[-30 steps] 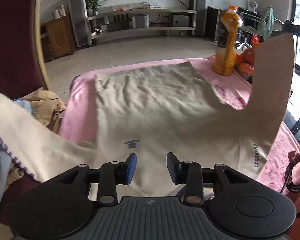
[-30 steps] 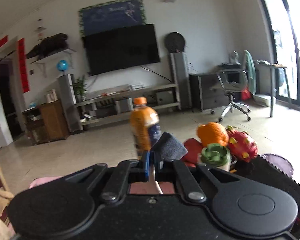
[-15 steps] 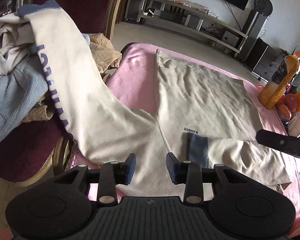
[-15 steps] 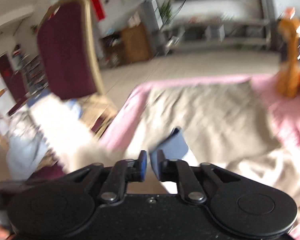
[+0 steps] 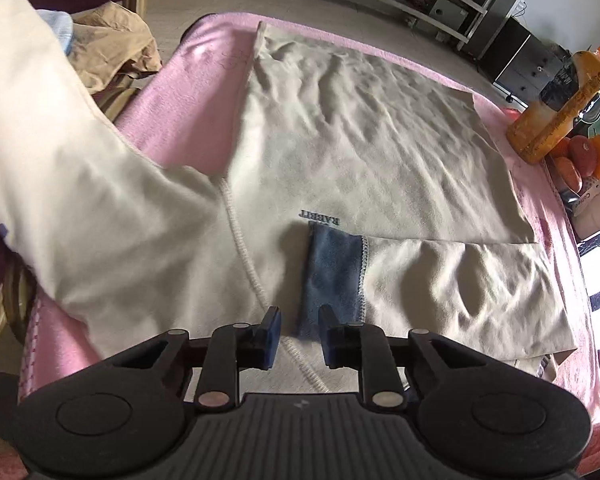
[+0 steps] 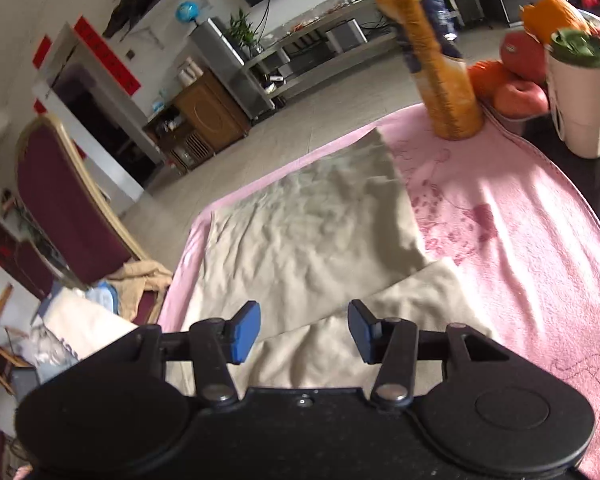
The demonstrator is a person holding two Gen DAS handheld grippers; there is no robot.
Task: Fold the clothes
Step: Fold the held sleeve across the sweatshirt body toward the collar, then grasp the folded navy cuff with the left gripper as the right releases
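One garment to handle: beige sweatshirt (image 5: 352, 140) spread flat on pink blanket (image 6: 520, 240) covering surface. Soft, light, limp; expect it to sag and wrinkle when you lift. Right sleeve (image 5: 460, 288) already folded across chest, blue cuff (image 5: 332, 276) near centre. Left sleeve (image 5: 60, 168) trails off surface edge toward chair. Take it near cuff or seam, not mid-fabric. Your left tool (image 5: 296, 332) closing, nothing pinched yet. Your right tool (image 6: 304, 330) opening, empty above folded sleeve.
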